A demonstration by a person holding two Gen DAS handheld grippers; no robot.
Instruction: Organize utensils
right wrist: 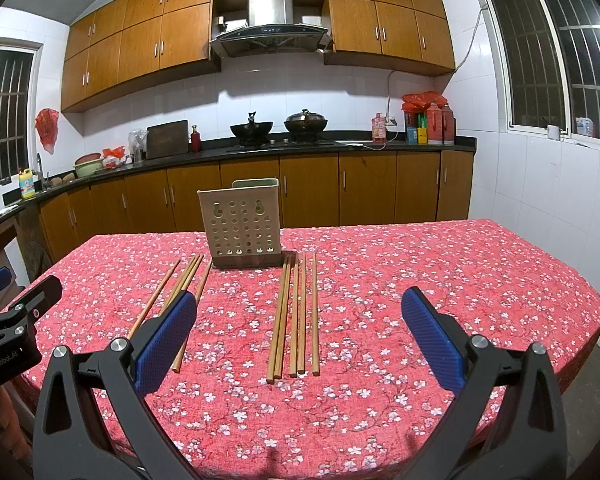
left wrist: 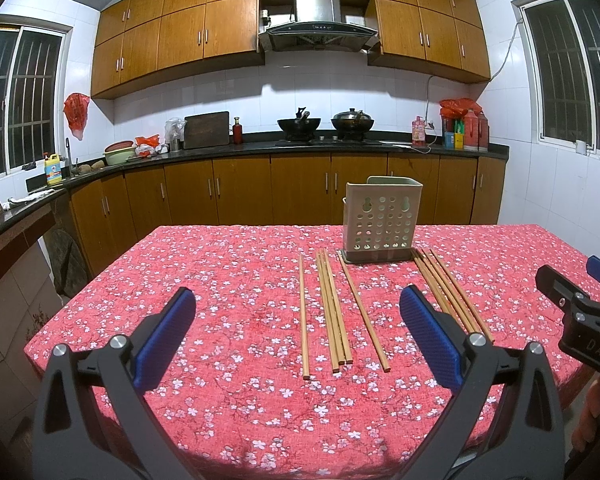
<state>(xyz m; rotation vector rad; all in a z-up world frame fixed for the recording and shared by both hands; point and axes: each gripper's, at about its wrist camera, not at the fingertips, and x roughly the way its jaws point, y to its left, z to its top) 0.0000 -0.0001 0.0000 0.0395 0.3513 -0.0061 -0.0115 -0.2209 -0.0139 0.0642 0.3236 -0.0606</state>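
Kitchen backdrop; left gripper [right wrist: 4, 320] reads "GenRobot.AI".

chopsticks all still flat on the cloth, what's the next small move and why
Probably lower the right gripper onto the chopsticks on the right and close on one. Both grippers are open and hold nothing, the left gripper included; that group lies straight between the right fingers, and the utensil holder stands upright just behind it, seemingly empty.
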